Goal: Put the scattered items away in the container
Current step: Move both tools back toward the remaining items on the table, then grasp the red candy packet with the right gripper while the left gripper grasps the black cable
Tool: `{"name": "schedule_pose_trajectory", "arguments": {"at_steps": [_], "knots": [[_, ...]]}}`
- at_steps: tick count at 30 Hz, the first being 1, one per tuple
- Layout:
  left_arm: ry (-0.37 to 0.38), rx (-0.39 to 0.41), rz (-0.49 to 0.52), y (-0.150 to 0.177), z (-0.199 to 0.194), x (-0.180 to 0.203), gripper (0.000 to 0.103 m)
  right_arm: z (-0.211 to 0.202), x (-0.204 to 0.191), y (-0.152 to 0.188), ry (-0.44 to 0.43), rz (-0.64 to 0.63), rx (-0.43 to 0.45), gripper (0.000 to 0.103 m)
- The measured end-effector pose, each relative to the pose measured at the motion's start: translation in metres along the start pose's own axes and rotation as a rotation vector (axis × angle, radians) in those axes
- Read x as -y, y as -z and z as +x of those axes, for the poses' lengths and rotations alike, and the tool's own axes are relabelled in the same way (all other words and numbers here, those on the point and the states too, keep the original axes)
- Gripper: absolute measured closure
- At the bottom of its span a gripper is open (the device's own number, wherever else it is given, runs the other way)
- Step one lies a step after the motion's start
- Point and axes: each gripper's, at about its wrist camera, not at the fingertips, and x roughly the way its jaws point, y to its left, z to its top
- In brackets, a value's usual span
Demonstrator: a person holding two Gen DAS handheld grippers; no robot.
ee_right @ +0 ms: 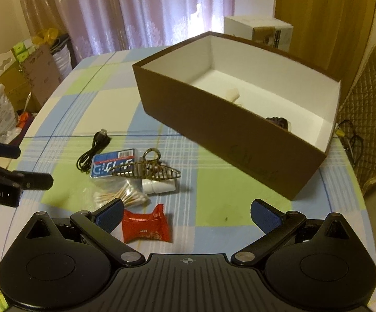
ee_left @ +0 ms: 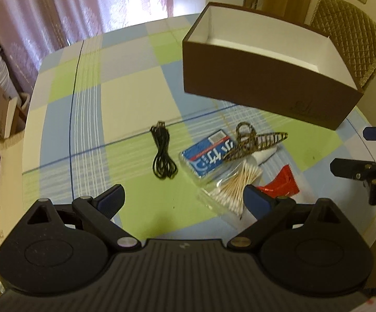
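We hold the left gripper (ee_left: 184, 200) and right gripper (ee_right: 186, 214) wide and empty above the desk (ee_left: 136, 98), since the cable (ee_left: 162, 156), hair claw (ee_left: 253, 140), cotton swabs (ee_left: 237, 184) and red packet (ee_right: 146, 225) lie near the brown box (ee_right: 227, 135).

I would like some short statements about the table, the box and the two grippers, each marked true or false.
1. Both grippers, left and right, have open jaws holding nothing. True.
2. The box has nothing inside. False: at least two small things lie in it, one pale and one dark.
3. The hair clip rests on top of the blue pack. True.
4. The black cable is already in the box. False: it lies coiled on the tablecloth, beside the blue pack.
5. The red packet lies on the cloth just ahead of the right gripper. True.
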Motion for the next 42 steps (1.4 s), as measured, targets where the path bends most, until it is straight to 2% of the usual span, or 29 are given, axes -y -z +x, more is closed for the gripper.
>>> {"name": "schedule_pose_trajectory", "arguments": {"at_steps": [34, 42], "knots": [[-0.049, -0.086, -0.095, 0.021, 0.029, -0.022, 0.007, 0.058, -0.025, 0.023, -0.073, -0.137, -0.11, 0.003], [-0.056, -0.112, -0.107, 0.023, 0.04, -0.028, 0.007, 0.078, -0.042, 0.034, -0.082, -0.19, -0.109, 0.013]]}}
